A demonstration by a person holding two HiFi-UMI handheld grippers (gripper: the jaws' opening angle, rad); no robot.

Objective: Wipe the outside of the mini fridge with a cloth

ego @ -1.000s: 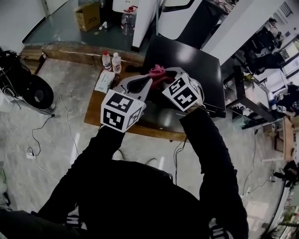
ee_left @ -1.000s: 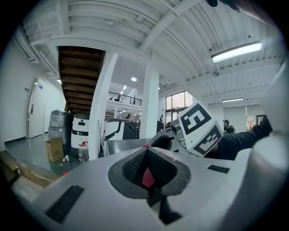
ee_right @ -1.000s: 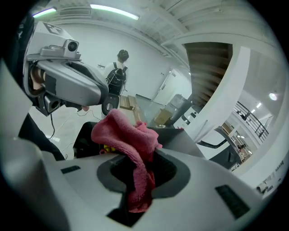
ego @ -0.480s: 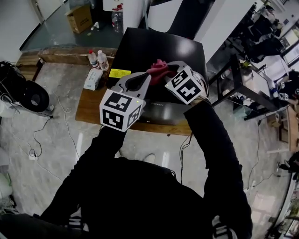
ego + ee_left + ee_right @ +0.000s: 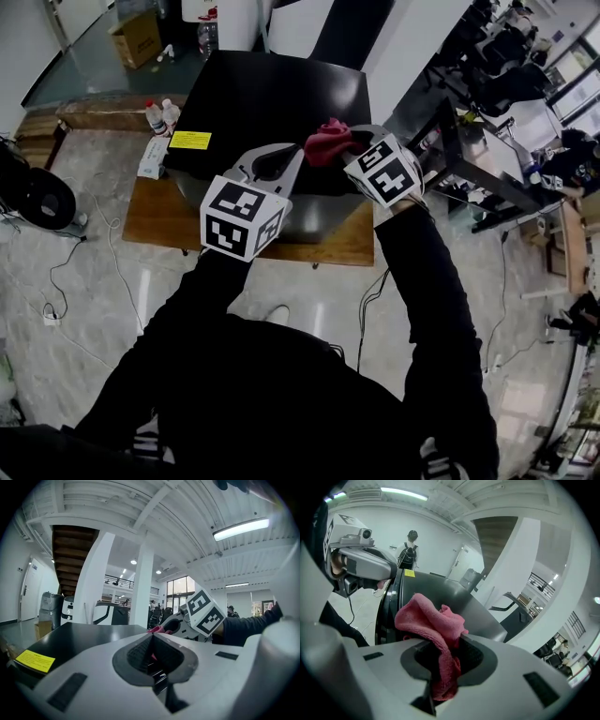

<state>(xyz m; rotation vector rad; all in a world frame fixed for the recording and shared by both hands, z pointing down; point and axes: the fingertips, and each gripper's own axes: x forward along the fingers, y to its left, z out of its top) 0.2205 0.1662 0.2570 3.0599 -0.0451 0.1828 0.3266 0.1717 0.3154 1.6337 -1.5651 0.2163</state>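
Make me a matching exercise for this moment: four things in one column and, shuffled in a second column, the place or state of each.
Things:
1. pink cloth
2. yellow label
3. left tongs
4. water bottles

Places or states:
A. standing beside the mini fridge, to its left in the head view
B. clamped in the right tongs
C. stuck on the black top of the mini fridge
D. shut, tips close to the pink cloth

Pairs: 1-B, 2-C, 3-D, 4-A
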